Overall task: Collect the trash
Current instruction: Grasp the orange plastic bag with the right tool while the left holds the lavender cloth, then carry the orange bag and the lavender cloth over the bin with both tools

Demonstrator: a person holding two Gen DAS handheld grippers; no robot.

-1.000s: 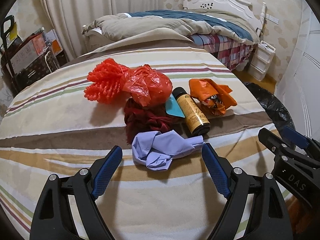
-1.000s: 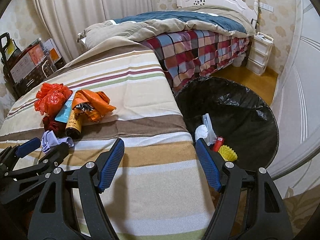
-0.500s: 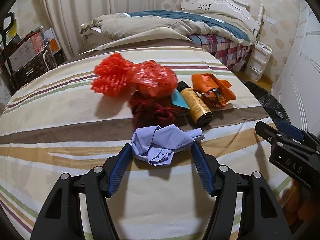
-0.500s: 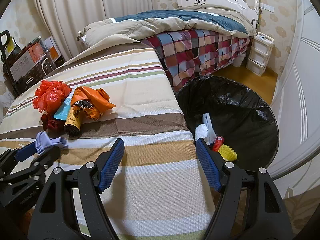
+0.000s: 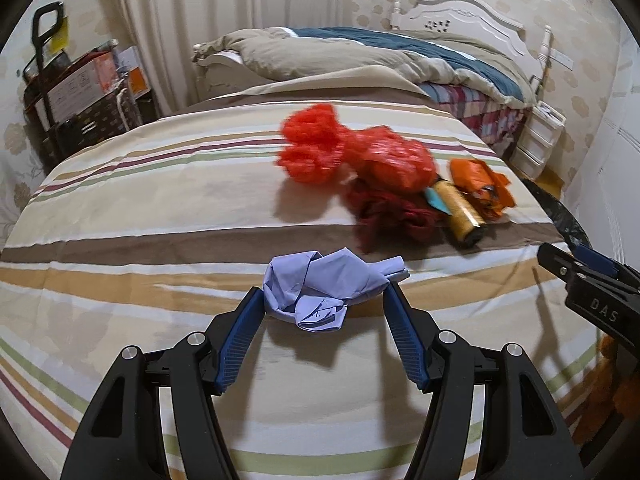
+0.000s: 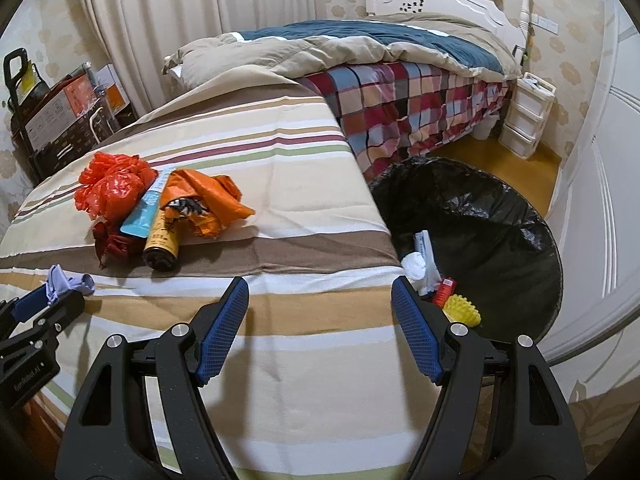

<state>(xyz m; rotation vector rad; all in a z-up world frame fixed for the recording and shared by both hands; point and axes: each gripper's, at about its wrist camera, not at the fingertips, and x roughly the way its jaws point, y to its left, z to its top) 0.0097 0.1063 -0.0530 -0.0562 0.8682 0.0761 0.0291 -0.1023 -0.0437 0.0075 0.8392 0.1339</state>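
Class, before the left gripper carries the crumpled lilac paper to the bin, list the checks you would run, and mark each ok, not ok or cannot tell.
1. Left gripper jaws flank the lilac paper: ok.
2. Firm grip on it: cannot tell; the jaws touch its sides, but the squeeze is unclear.
3. Paper lifted off the striped bedspread: cannot tell.
4. Paper free of the red bag pile: ok, apart.
5. Black-lined bin open with room: ok.
6. Right gripper open, holding nothing: ok.
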